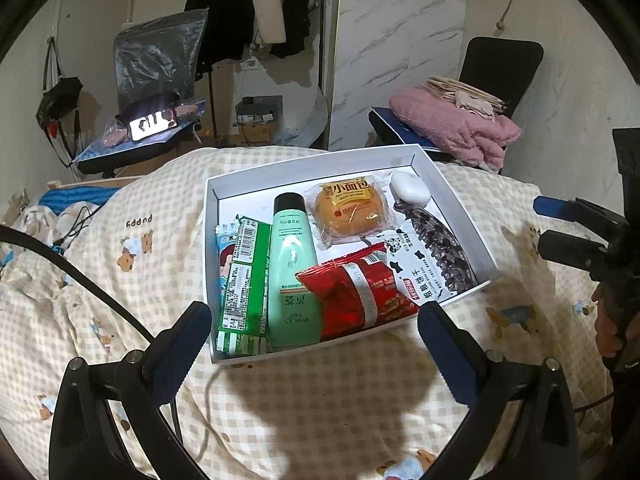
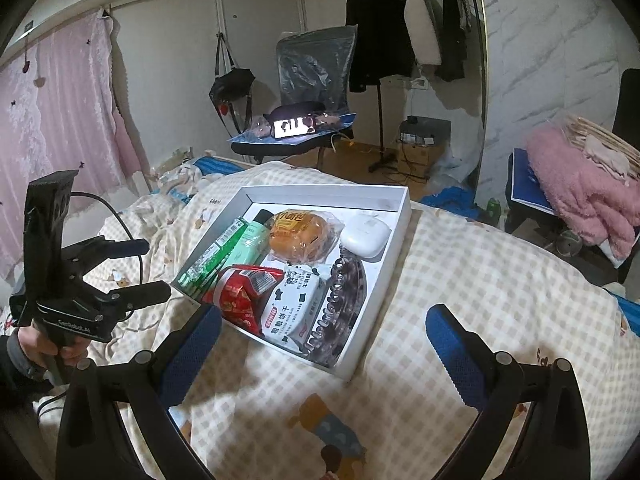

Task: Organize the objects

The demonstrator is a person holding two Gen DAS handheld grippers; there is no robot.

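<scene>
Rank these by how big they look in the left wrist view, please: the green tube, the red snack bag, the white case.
1. Green tube and red snack bag: they look about alike, so I do not rank them.
2. White case: clearly the smallest, though it lies farther from the camera.

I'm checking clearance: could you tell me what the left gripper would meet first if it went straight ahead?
Probably the white box's near wall, with the green tube and red snack bag just behind it; the left gripper is open, and depth is uncertain.
</scene>
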